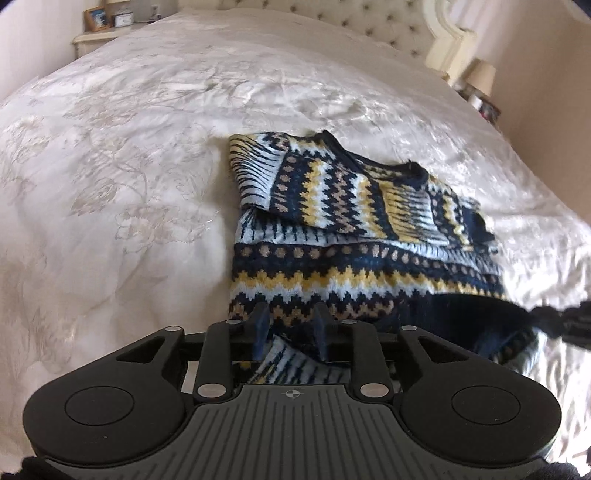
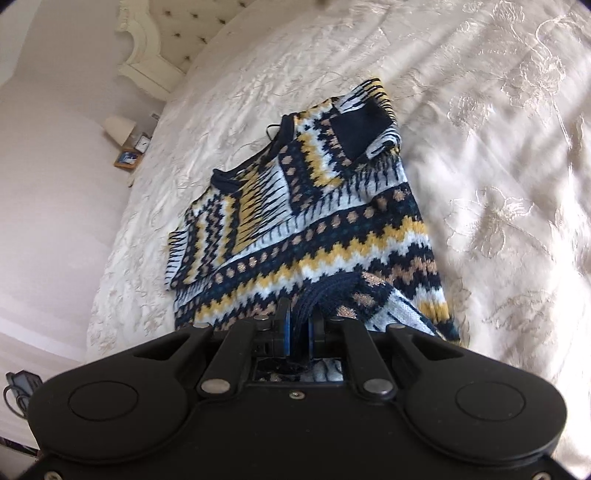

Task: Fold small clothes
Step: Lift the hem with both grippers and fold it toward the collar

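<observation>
A small knitted sweater in navy, yellow, white and tan zigzag bands lies on the bed, both sleeves folded in over its chest. It also shows in the right wrist view. My left gripper is shut on the sweater's bottom hem at its left corner, with knit bunched between the fingers. My right gripper is shut on the navy ribbed hem at the other corner. Both hold the hem lifted a little off the bed.
The bed has a cream floral bedspread and a tufted headboard at the far end. A nightstand with a framed photo and a clock stands to one side, a lamp on the other.
</observation>
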### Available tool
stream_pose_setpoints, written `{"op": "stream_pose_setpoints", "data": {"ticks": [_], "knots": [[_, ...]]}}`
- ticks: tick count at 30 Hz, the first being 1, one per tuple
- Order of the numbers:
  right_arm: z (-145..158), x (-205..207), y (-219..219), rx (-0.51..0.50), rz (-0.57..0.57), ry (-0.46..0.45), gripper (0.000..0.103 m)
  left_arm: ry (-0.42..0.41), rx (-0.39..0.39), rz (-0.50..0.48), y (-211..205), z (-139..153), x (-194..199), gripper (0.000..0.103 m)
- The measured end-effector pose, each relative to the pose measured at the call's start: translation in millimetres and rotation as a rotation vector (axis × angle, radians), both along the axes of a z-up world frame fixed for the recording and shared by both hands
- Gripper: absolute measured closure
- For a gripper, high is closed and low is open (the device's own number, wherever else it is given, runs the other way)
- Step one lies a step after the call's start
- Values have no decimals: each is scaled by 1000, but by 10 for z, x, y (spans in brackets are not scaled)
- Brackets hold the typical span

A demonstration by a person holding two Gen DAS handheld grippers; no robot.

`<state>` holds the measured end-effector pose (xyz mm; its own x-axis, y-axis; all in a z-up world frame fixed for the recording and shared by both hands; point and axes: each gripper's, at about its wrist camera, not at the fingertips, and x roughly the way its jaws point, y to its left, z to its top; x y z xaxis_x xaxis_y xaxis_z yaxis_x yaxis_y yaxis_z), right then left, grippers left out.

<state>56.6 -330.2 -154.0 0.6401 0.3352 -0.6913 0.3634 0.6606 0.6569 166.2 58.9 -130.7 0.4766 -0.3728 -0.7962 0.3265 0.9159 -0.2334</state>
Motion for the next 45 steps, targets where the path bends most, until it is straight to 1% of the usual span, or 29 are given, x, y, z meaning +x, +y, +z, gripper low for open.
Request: {"op": "stream_pose_setpoints", "data": {"ticks": [4,6,8,9,10,11,12,13,14,15,16,19,23,25,28,32,34,36,39,42,45], "knots": [[-57,84,-4,-11,-5,21,87,36,27,-94,-62,-116,106,68],[-68,103,-6,-14,-17,30,87,38,36,-140,-88,-148,137,68],[-62,116,-8,-18,-32,33,87,17,23,-145,-60,-135,147,68],[-59,121,-6,-18,-39,35,87,8,11,-141,-33,-122,153,65],[-60,132,-4,-20,-43,37,87,-1,1,-138,-2,-106,160,59],[-61,143,0,-23,-46,41,87,-9,-5,-141,26,-90,170,55],[-63,153,5,-23,-50,44,87,-15,-9,-148,50,-76,183,47],[-66,162,7,-22,-55,47,87,-19,-11,-164,71,-66,196,39],[-67,169,13,-23,-62,50,87,-20,-10,-186,81,-64,206,35],[-68,176,20,-24,-66,53,87,-19,-4,-211,81,-67,214,29],[-69,183,24,-25,-69,54,87,-13,10,-243,67,-83,224,25],[-73,198,49,-30,-77,63,87,-5,55,-328,-11,-145,231,18],[-79,224,62,-37,-99,78,87,-18,42,-388,-78,-187,215,17],[-75,243,60,-40,-107,84,87,-27,34,-434,-103,-196,191,17],[-51,272,53,-50,-113,88,87,-46,52,-487,-77,-192,138,17],[-43,313,45,-58,-100,94,87,-48,108,-535,-59,-228,114,16],[-44,326,41,-57,-95,95,87,-36,117,-552,-112,-274,152,16],[-42,340,40,-58,-87,94,86,-29,118,-554,-203,-317,205,16],[-39,384,55,-77,-51,96,86,-4,103,-527,-332,-379,317,16],[-38,419,67,-101,-3,94,85,68,54,-491,-448,-448,449,16],[-48,443,73,-126,41,93,84,119,80,-469,-568,-540,525,19]]}}
